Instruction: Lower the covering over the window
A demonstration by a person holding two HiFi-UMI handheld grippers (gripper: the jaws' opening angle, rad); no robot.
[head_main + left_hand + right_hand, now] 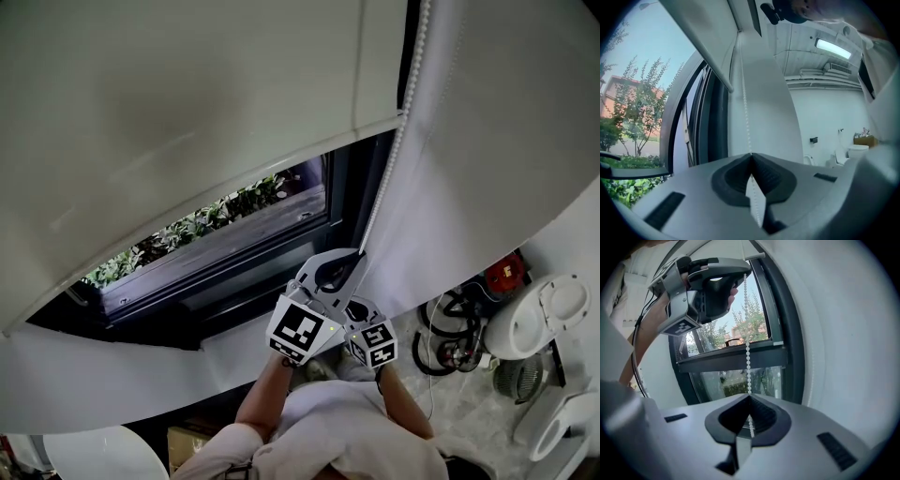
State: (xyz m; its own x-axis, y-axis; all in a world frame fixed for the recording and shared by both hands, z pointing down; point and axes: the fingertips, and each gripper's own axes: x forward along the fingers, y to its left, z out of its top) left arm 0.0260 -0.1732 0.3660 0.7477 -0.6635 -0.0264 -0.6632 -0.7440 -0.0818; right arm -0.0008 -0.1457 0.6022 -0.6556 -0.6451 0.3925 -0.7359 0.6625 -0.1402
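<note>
Both grippers are clamped on the white bead chain that hangs down the right side of the window: the left gripper has its jaws pressed together with the beads running between them, and the right gripper pinches the same strand just below it. The roller blind covers only the upper part of the glass, its bottom bar above a bare pane through which green shrubs show, so the task looks partway done, in the middle of a hand-over-hand pull on the chain. The next move probably calls for one gripper to let go and take a fresh hold higher up while the other keeps the strand taut and in line with the wall. The room is white-walled, with a ceiling light, a toilet at the far side, and a pale floor carrying a few appliances.
</note>
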